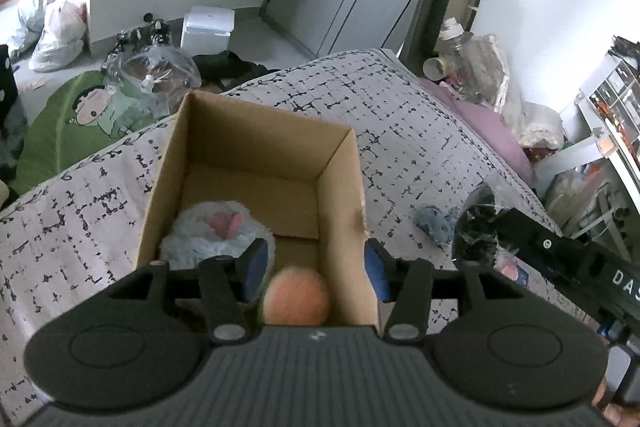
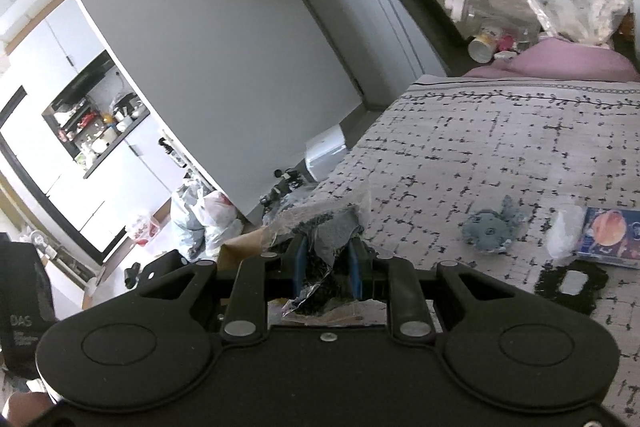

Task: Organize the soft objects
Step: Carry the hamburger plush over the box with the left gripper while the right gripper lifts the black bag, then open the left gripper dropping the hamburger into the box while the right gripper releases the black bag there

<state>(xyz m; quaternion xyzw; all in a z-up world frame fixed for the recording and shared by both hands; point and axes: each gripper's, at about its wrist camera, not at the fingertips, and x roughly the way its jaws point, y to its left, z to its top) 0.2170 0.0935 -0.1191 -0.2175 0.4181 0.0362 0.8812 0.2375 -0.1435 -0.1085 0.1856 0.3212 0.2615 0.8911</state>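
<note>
An open cardboard box (image 1: 340, 187) stands on the patterned bedspread (image 1: 420, 131). A fluffy white plush with pink patches (image 1: 216, 231) lies inside it. My left gripper (image 1: 316, 271) hovers over the box's near end, open, and a blurred orange ball (image 1: 296, 295) sits loose between and below its blue pads. My right gripper (image 2: 328, 259) is shut on a crinkly clear plastic bag holding dark grey cloth (image 2: 332, 227); the same bag (image 1: 476, 227) shows in the left wrist view, right of the box. A small grey-blue plush (image 2: 490, 229) lies on the bed.
On the bed to the right lie a clear plastic wrapper (image 2: 566, 231), a blue booklet with a planet picture (image 2: 608, 233) and a black frame-shaped piece (image 2: 572, 283). A purple pillow (image 2: 560, 63) and bottles sit at the bed's far end. Bags clutter the floor (image 1: 60, 35).
</note>
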